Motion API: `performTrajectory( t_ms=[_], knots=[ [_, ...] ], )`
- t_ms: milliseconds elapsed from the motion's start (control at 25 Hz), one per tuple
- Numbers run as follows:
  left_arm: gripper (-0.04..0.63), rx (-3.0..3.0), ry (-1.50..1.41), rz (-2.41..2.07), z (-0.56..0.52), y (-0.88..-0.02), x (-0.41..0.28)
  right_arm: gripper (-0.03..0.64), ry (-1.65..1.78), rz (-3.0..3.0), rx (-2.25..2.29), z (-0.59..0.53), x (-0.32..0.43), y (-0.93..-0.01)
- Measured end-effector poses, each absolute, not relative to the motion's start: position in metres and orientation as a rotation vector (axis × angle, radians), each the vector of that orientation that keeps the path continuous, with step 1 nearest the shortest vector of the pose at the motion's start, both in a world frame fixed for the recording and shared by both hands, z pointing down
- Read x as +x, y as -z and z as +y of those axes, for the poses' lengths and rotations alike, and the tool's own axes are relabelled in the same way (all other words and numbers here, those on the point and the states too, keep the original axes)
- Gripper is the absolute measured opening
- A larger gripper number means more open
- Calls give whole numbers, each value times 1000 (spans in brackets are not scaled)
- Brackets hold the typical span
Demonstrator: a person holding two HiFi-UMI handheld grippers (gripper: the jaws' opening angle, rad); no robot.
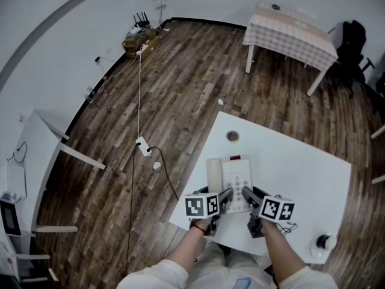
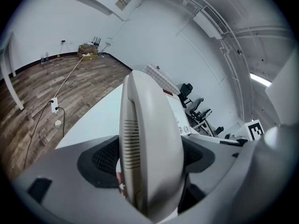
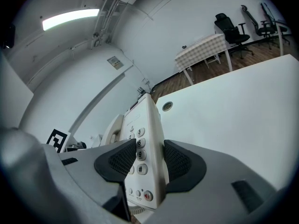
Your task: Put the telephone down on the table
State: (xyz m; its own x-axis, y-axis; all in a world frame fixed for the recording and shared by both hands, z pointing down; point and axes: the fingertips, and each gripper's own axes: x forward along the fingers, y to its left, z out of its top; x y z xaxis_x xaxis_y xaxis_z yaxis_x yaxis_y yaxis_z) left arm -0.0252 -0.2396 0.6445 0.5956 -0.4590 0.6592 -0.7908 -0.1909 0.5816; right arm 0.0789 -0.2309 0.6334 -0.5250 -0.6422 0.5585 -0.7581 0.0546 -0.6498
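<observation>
A white push-button telephone (image 1: 231,179), with its handset (image 1: 214,174) lying along its left side, is over the near part of the white table (image 1: 301,161). Both grippers hold it from the near end. My left gripper (image 1: 224,197) is shut on the handset (image 2: 149,139), which fills the gap between its dark pads (image 2: 105,157). My right gripper (image 1: 249,196) is shut on the right edge of the telephone's body (image 3: 147,139), beside the number keys. I cannot tell whether the telephone rests on the table or hangs just above it.
A round grommet (image 1: 233,136) is set in the table beyond the telephone. A small black round object (image 1: 325,241) sits at the table's near right corner, with a wiry item (image 1: 290,226) close to my right gripper. A checked-cloth table (image 1: 292,32) and a power strip (image 1: 143,145) are on the wooden floor.
</observation>
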Motion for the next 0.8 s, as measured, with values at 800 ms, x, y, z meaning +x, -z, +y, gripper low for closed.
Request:
performTrajectory(
  t_ms=[800],
  knots=[
    [377, 1820, -474, -950, -271, -713, 2, 207, -1559, -2092, 1513, -257, 105, -703]
  ],
)
